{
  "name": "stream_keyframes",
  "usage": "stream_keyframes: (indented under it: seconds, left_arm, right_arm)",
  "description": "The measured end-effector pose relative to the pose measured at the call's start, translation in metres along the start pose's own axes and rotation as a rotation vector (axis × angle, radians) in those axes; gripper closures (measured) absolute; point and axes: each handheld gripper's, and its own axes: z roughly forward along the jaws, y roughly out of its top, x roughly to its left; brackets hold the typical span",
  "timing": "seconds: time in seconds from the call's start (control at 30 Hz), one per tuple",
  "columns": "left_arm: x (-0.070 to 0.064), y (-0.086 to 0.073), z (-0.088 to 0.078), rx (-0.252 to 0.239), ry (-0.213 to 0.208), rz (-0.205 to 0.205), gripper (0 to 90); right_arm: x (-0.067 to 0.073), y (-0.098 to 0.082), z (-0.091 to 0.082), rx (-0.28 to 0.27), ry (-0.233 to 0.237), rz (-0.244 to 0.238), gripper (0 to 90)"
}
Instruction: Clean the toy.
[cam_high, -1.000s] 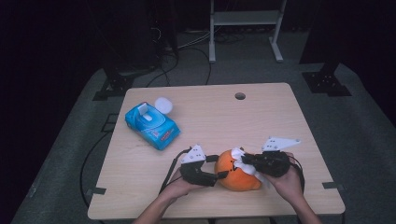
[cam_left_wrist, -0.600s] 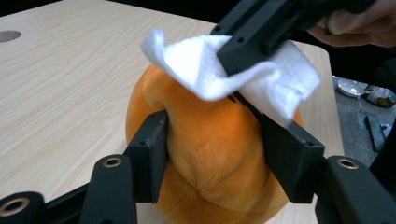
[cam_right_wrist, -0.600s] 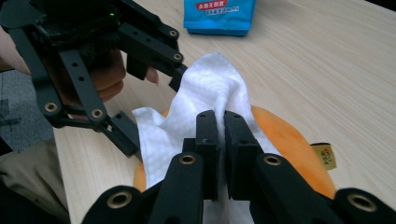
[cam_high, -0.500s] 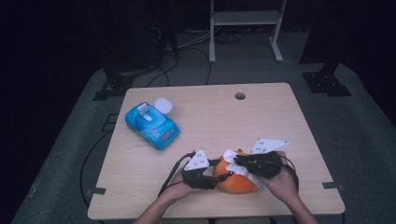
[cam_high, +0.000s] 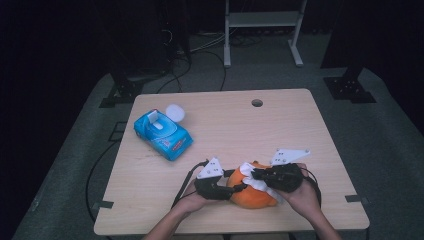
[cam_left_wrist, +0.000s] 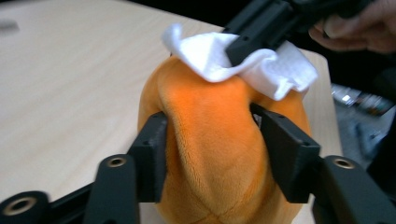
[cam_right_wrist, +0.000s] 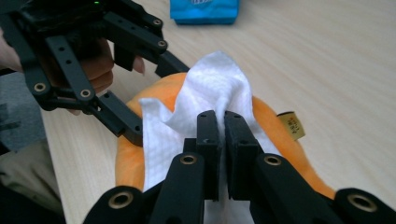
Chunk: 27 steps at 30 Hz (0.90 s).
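Partly hidden under a white wipe pinched in the right gripper, the orange plush sits squeezed between the left gripper's just-closing jaws.

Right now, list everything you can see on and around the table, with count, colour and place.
plush toy: one, orange, near edge of the table, between the two grippers
wet wipe: one, white, draped on top of the plush toy
pack of wet wipes: one, blue, left part of the table, its round white lid flipped open
table: one, light wood, round hole near its far edge
shelf frame: one, white, on the floor behind the table
left gripper: one, black, jaws just closed in, pressing the plush toy's sides
right gripper: one, black, shut on the wet wipe
hands: two, at the near edge, each holding a gripper
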Motion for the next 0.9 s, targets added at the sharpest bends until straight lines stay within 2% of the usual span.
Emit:
stream_keyframes:
  seconds: [0.03, 0.07, 0.1, 0.13, 0.17, 0.27, 0.33, 0.37, 0.4, 0.5, 0.53, 0.6, 0.63, 0.7, 0.73, 0.77, 0.8, 0.83, 0.9]
  left_arm:
    - [-0.003, 0.007, -0.004, -0.011, 0.019, 0.075, 47.5]
    - [-0.003, 0.007, -0.004, -0.011, 0.019, 0.075, 48.4]
    - [-0.004, 0.014, -0.008, -0.02, 0.029, 0.132, 49.3]
    - [-0.004, 0.014, -0.008, -0.02, 0.029, 0.132, 49.5]
    - [-0.004, 0.016, -0.012, -0.016, 0.033, 0.163, 49.4]
    - [-0.002, 0.012, -0.012, -0.011, 0.024, 0.145, 48.7]
    - [0.003, 0.008, -0.012, -0.013, 0.018, 0.1, 46.5]
    - [0.005, 0.007, -0.012, -0.014, 0.021, 0.068, 35.1]
    - [0.007, 0.007, -0.012, -0.017, 0.027, 0.035, 35.1]
    - [0.011, 0.006, -0.012, -0.004, 0.027, -0.041, 21.1]
    - [0.012, 0.006, -0.012, 0.002, 0.028, -0.061, 19.6]
    - [0.014, 0.003, -0.011, 0.015, -0.007, -0.085, 22.1]
    - [0.01, 0.001, -0.01, 0.027, -0.013, -0.046, 32.2]
    - [0.009, 0.0, -0.011, 0.03, -0.01, -0.031, 38.5]
    - [0.008, 0.0, -0.012, 0.028, -0.012, -0.02, 38.5]
    - [0.007, 0.0, -0.012, 0.026, -0.014, -0.003, 41.3]
    - [0.006, 0.0, -0.013, 0.024, -0.016, 0.015, 41.3]
    - [0.004, 0.0, -0.013, 0.02, -0.022, 0.034, 41.8]
    - [-0.001, 0.001, -0.013, 0.021, -0.026, 0.079, 42.7]
  right_arm:
    - [0.002, 0.004, -0.005, -0.024, -0.009, -0.015, 84.9]
    - [0.004, 0.007, -0.006, -0.039, -0.01, -0.019, 84.9]
    - [0.006, 0.009, -0.007, -0.057, -0.006, -0.023, 84.9]
    - [0.006, 0.009, -0.007, -0.057, -0.006, -0.023, 84.9]
    - [0.012, 0.012, -0.006, -0.09, 0.006, -0.043, 84.8]
    - [0.013, 0.013, -0.003, -0.081, 0.002, -0.055, 84.8]
    - [0.009, 0.01, 0.0, -0.071, -0.004, -0.041, 84.8]
    - [0.003, 0.004, 0.003, -0.045, -0.005, -0.021, 84.8]
    - [0.003, 0.004, 0.003, -0.045, -0.005, -0.021, 84.8]
    - [0.003, -0.003, 0.006, -0.022, 0.011, -0.005, 84.9]
    - [0.004, -0.004, 0.006, -0.012, 0.027, -0.003, 84.9]
    - [0.009, -0.004, 0.007, 0.005, 0.032, -0.021, 84.9]
    - [0.015, -0.003, 0.008, 0.021, 0.02, -0.046, 85.0]
    - [0.018, -0.001, 0.008, 0.024, 0.013, -0.063, 85.0]
    - [0.018, -0.001, 0.008, 0.024, 0.013, -0.063, 85.0]
    - [0.021, 0.003, 0.005, -0.007, 0.006, -0.069, 84.9]
    - [0.021, 0.003, 0.005, -0.007, 0.006, -0.069, 84.9]
    - [0.023, 0.006, 0.003, -0.032, 0.002, -0.073, 84.9]
    - [0.029, 0.011, 0.004, -0.051, -0.008, -0.103, 84.9]
